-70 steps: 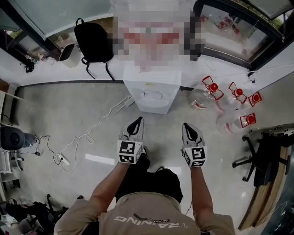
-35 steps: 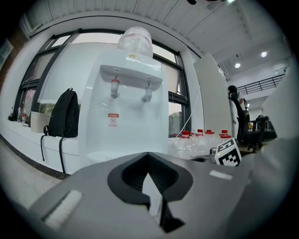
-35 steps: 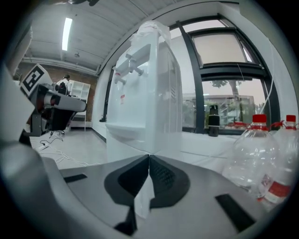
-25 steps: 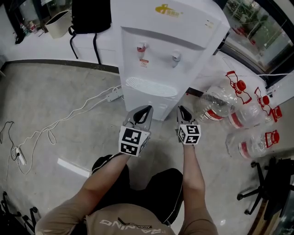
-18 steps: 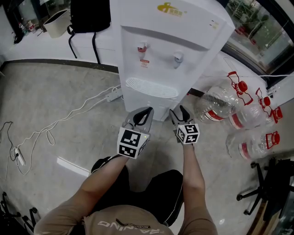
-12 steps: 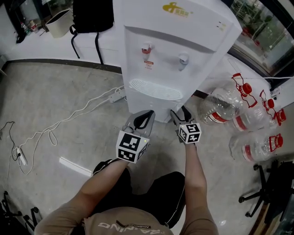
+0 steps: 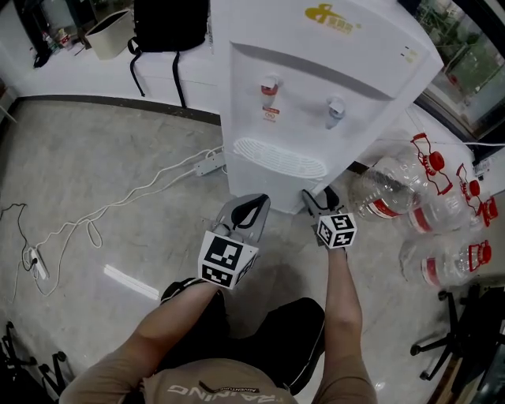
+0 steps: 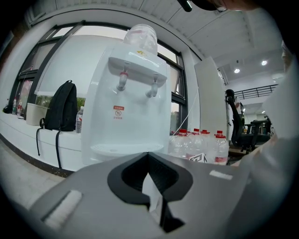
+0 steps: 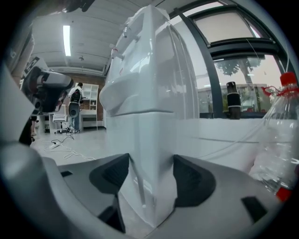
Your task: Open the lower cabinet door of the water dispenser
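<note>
The white water dispenser stands straight ahead, with red and blue taps over a drip tray. Its lower cabinet fills the right gripper view, seen corner-on. My right gripper is low at the cabinet's right front corner. Its jaws are opening, and the cabinet's corner edge stands between them with no pad pressing on it. My left gripper hovers shut and empty in front of the cabinet base, a little short of it. In the left gripper view the left gripper points at the dispenser's front.
Several large water bottles with red caps lie on the floor right of the dispenser. A power strip and white cable trail off to the left. A black backpack leans on the back ledge. An office chair base stands at the far right.
The right gripper's jaws have gone from shut to wide open, and it has sunk closer to the cabinet's corner. The dispenser looms larger. The left gripper has barely shifted.
</note>
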The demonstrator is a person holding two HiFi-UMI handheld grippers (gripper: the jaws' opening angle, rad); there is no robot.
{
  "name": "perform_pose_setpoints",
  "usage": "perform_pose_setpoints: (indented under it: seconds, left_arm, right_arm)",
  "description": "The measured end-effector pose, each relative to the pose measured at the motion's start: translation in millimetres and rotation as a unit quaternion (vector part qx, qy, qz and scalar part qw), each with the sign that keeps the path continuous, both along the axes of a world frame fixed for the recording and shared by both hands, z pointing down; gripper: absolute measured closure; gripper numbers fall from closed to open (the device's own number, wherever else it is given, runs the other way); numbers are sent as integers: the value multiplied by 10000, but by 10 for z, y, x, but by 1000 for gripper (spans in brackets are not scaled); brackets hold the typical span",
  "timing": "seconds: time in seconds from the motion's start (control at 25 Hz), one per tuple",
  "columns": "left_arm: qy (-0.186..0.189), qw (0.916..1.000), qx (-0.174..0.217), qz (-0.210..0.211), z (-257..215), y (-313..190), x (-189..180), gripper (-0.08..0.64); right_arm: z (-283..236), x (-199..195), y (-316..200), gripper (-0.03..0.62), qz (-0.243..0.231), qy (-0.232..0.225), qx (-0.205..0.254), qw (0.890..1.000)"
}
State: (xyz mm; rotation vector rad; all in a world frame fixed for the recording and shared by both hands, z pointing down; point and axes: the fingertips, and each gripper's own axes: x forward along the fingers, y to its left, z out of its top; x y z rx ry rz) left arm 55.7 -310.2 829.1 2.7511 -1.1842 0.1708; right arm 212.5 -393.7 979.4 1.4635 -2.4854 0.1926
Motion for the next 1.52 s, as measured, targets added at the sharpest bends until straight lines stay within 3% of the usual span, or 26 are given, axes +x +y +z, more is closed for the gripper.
perform_pose_setpoints:
  seconds: [0.36, 0.68, 1.12, 1.52]
  left_arm:
    - [-201, 9998, 50, 30, 77, -50, -34, 552]
    - [-58, 10000, -52, 16, 64, -85, -13, 552]
    - [-134, 9999, -72, -55, 60, -84, -25, 552]
    - [-280, 9991, 58, -322, -24, -21, -178, 552]
  right_arm:
    - [-13, -21, 18, 331, 218, -256, -11, 9994]
    - [-15, -26, 123, 331, 236, -241, 20, 9994]
    - [1, -223, 649, 331, -31, -80, 45, 10000]
    - [-1, -668, 1229, 334, 247, -153, -186, 9994]
